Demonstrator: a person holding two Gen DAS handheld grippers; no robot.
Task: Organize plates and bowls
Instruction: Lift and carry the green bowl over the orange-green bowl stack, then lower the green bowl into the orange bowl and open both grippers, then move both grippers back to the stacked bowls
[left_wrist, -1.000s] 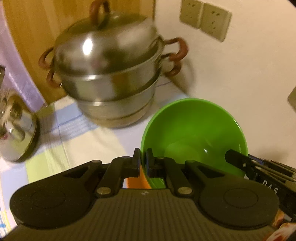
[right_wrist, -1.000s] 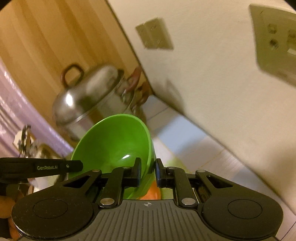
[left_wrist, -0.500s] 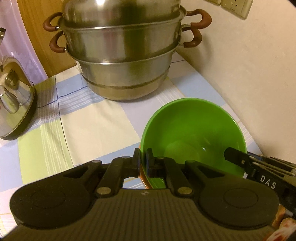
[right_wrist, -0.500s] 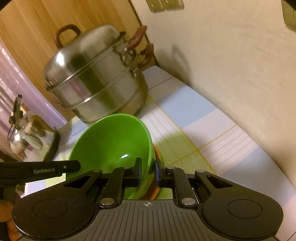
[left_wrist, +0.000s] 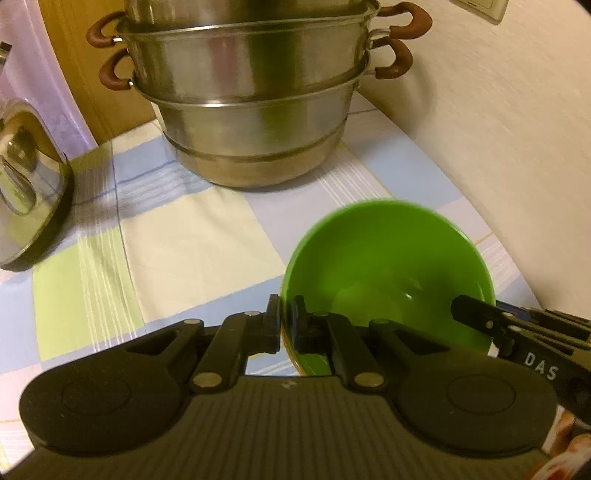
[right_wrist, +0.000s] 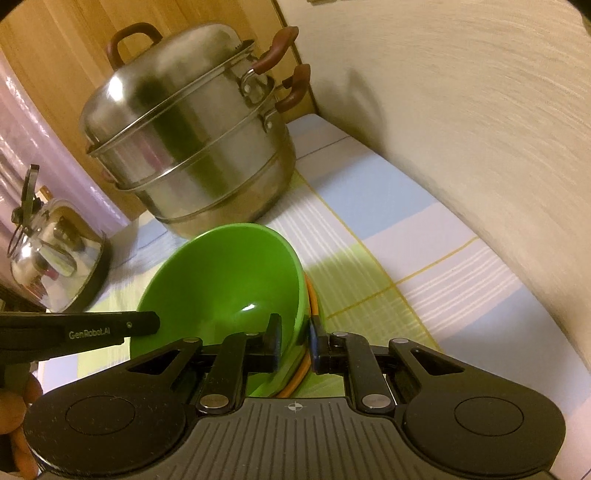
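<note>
My left gripper (left_wrist: 285, 322) and right gripper (right_wrist: 293, 338) both pinch the glossy green bowl (left_wrist: 388, 273) by opposite rims, near the ribbed steel steamer pot (left_wrist: 255, 99). Only my right view shows an orange rim (right_wrist: 303, 363) beneath it.

Surface: a table (left_wrist: 192, 236) covered by a checked cloth (right_wrist: 388, 236) in blue, cream and green squares, set against a wall
Far end: a tiered steel steamer (left_wrist: 255, 110) is stood on the cloth, near the corner
Left side: a shiny kettle (right_wrist: 55, 254) is seen on the table, well apart from the steamer
Near cloth: whether the green bowl (left_wrist: 388, 269) rests on it cannot be told
</note>
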